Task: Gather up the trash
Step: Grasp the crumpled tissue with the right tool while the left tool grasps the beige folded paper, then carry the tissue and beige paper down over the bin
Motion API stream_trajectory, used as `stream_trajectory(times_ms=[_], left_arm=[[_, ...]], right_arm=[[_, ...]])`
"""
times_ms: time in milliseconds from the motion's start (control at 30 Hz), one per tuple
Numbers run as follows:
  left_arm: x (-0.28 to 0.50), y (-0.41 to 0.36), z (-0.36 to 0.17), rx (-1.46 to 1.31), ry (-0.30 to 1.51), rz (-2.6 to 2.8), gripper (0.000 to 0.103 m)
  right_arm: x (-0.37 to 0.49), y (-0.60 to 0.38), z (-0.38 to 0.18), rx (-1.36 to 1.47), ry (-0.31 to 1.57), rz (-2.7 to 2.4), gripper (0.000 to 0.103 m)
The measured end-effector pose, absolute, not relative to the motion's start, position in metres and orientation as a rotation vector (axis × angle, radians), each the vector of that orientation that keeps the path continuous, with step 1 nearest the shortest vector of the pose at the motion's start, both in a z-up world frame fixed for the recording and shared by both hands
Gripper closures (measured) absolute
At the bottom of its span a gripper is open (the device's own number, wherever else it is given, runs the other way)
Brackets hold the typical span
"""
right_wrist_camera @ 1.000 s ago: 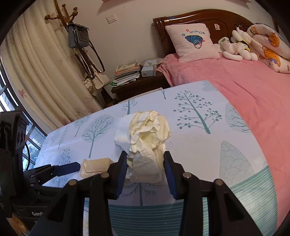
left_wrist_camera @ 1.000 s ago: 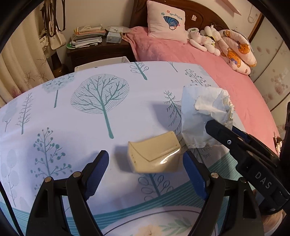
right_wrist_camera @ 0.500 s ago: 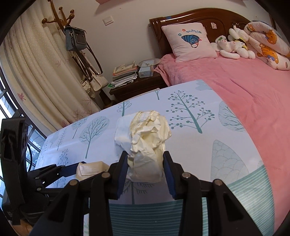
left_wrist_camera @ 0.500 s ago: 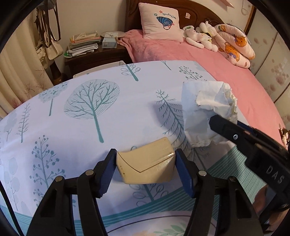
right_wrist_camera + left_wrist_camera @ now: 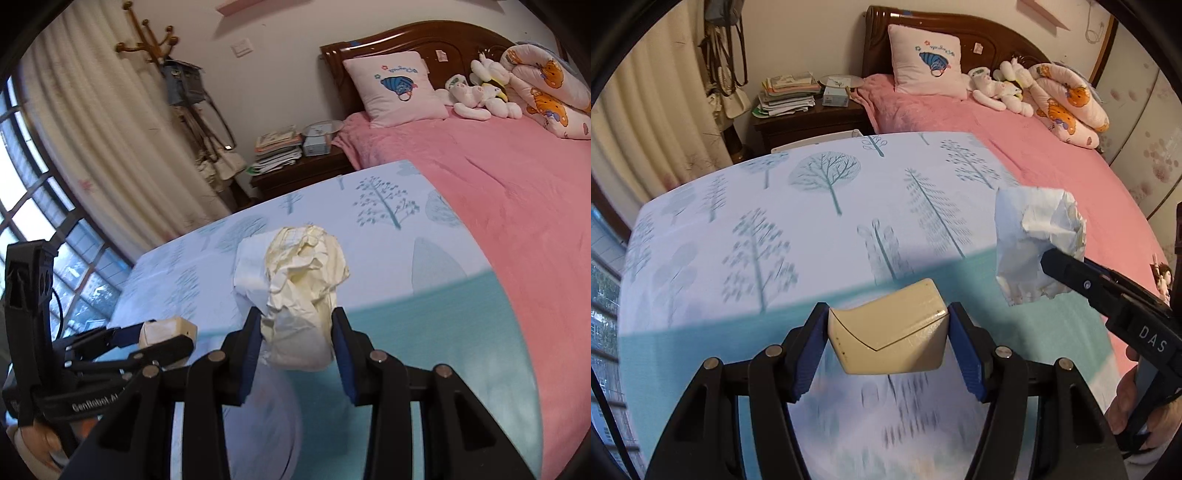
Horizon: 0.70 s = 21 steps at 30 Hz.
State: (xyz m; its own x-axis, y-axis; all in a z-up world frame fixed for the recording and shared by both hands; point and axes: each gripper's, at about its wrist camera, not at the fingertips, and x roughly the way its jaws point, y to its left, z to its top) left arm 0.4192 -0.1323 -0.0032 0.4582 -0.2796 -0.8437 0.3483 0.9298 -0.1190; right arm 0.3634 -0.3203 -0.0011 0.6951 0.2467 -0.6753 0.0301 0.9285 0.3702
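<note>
Both pieces of trash are already held, clear of the tree-print tablecloth (image 5: pixel 820 229). Left gripper (image 5: pixel 888 341) is clamped on the beige packet (image 5: pixel 886 336), whose long axis runs across, pad to pad. Right gripper (image 5: pixel 295 341) is clenched on the crumpled paper wad (image 5: pixel 299 288), which sticks up past the fingertips. No bin is in view, so the drop-off direction cannot be told. The grippers sit side by side, neither obviously nearer.

My left claw (image 5: pixel 888 341) pinches a small beige packet (image 5: pixel 888 338), flat, its V-shaped flap seam facing up, lifted above the tree-print cloth (image 5: pixel 812 206). At its two o'clock, my right claw (image 5: pixel 295 341) clamps a crumpled wad of white and cream paper (image 5: pixel 299 295), standing upright, also airborne.
</note>
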Motion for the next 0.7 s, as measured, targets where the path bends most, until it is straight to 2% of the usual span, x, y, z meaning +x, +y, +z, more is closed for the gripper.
stream_trajectory(times_ms=[333, 567, 700], left_arm=[[0.248, -0.086, 0.042, 0.061, 0.998, -0.440, 0.041], [0.128, -0.058, 0.034, 0.052, 1.015, -0.503, 0.041], [0.073, -0.042, 0.012, 0.043, 1.025, -0.523, 0.041]], right_arm=[[0.207, -0.277, 0.045, 0.312, 0.806, 0.267, 0.066], [0.100, -0.247, 0.041, 0.256, 0.845, 0.352, 0.066], [0.044, -0.230, 0.021, 0.221, 0.873, 0.386, 0.066]])
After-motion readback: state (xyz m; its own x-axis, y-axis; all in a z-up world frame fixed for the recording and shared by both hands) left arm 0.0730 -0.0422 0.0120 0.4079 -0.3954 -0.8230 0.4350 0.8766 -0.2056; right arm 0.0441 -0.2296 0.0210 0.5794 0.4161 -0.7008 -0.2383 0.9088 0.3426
